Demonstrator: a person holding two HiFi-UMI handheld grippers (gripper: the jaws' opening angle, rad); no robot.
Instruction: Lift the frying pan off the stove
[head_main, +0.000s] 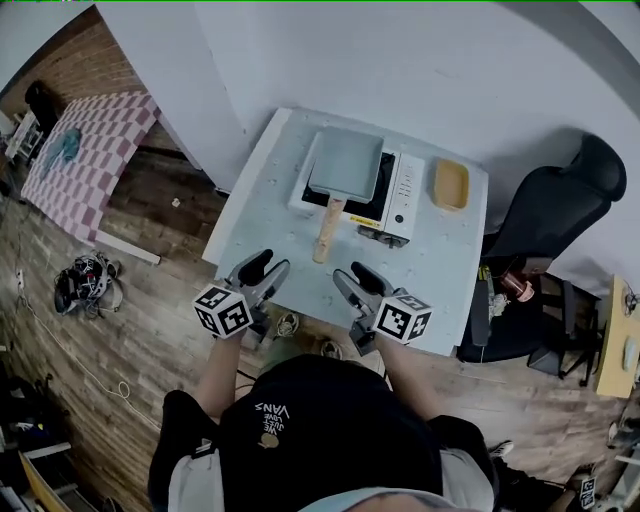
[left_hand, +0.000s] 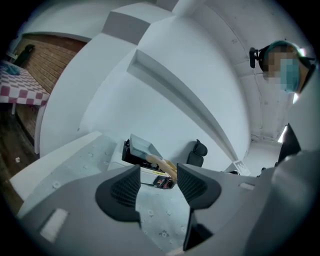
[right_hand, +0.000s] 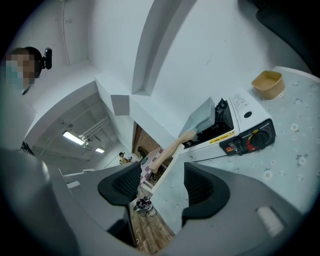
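Square grey frying pan (head_main: 345, 163) rests on white stove (head_main: 398, 196).

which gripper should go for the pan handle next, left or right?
Right, narrowly. In the head view the right gripper sits nearer the end of the wooden handle than the left gripper. Both are open and empty.

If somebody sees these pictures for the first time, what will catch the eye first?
A square grey frying pan sits on a white portable stove on the pale table, its wooden handle pointing toward the person. The left gripper and right gripper hover open and empty at the table's near edge. A yellow dish lies beside the stove.
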